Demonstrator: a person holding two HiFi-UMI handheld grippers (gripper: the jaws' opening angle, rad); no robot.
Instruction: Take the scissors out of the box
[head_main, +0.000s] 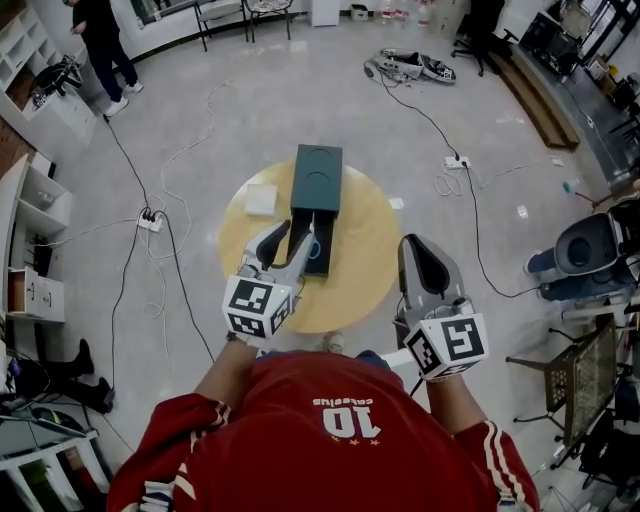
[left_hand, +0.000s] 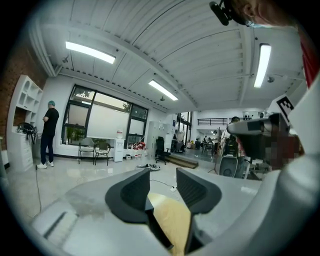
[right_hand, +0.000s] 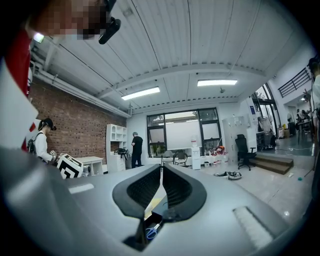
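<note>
Lying in the open near end of the dark green box (head_main: 318, 175) at centre frame: blue-handled scissors (head_main: 315, 250). Poised just left of them, jaws spread wide, gripping nothing: left gripper (head_main: 290, 240). At lower right, jaws nearly together, empty: right gripper (head_main: 418, 248).

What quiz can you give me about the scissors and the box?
1. True or false: the scissors lie in the open box.
2. Which one has its jaws apart? A) left gripper B) right gripper
3. What colour are the scissors' handles?

Key: 1 true; 2 A; 3 blue.
</note>
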